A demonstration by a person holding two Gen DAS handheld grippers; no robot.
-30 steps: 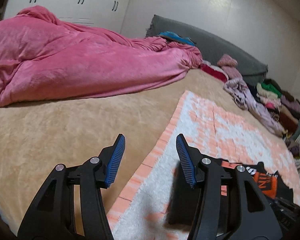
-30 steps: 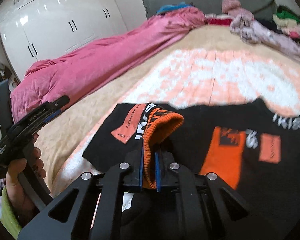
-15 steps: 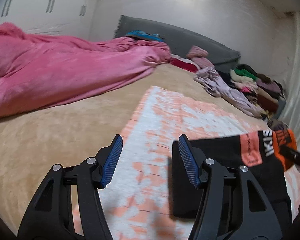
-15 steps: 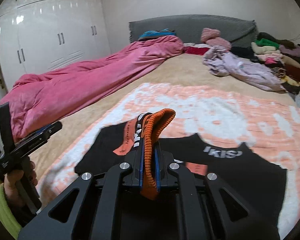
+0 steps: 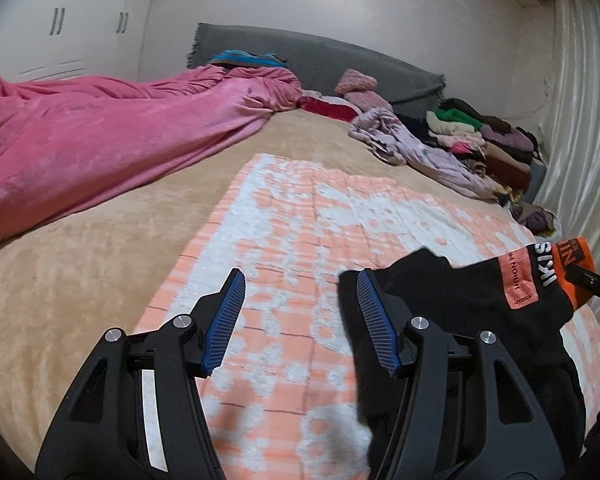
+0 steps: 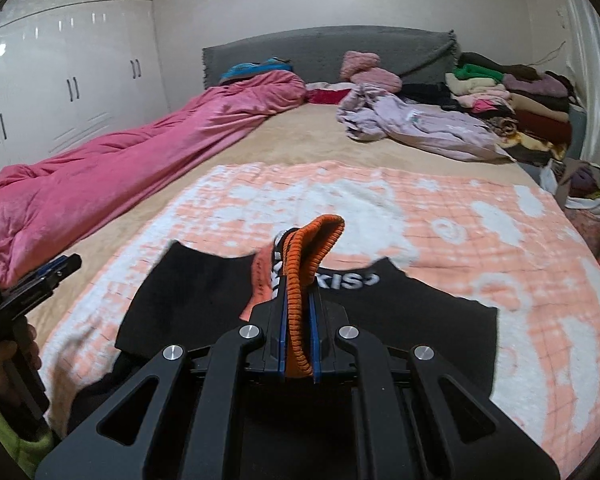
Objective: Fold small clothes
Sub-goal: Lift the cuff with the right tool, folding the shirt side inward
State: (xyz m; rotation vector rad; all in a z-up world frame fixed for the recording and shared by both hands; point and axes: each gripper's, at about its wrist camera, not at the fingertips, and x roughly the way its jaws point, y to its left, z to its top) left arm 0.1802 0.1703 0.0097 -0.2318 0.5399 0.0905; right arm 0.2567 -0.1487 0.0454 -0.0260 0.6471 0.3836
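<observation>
**Right gripper carries the orange cuff across the black garment**

Now, going from left to right in the left wrist view: the pink duvet (image 5: 100, 148) fills the left side of the frame, and the orange-and-white blanket (image 5: 300, 216) lies in the centre. The left gripper (image 5: 300, 320) is at the bottom centre with its jaws spread wide and nothing between them. The small black garment (image 5: 460, 308) is at the lower right, on the blanket, with its orange cuff (image 5: 572, 268) lifted at the right edge.

In the right wrist view, the right gripper (image 6: 298, 320) at the bottom centre is pressed together on this cuff (image 6: 316, 240). The black cloth (image 6: 204, 292) spreads flat to both sides of it.

To do this step well, I think the right gripper should bring the cuff over low and straight, and let it go only when the edges meet. The empty left gripper could press the far edge down, so the cloth does not slide.

Compared with one second ago, the left camera has turned to the right: the garment shows more and the duvet less. In the right view the cuff stands higher and the orange printed panels are hidden.
</observation>
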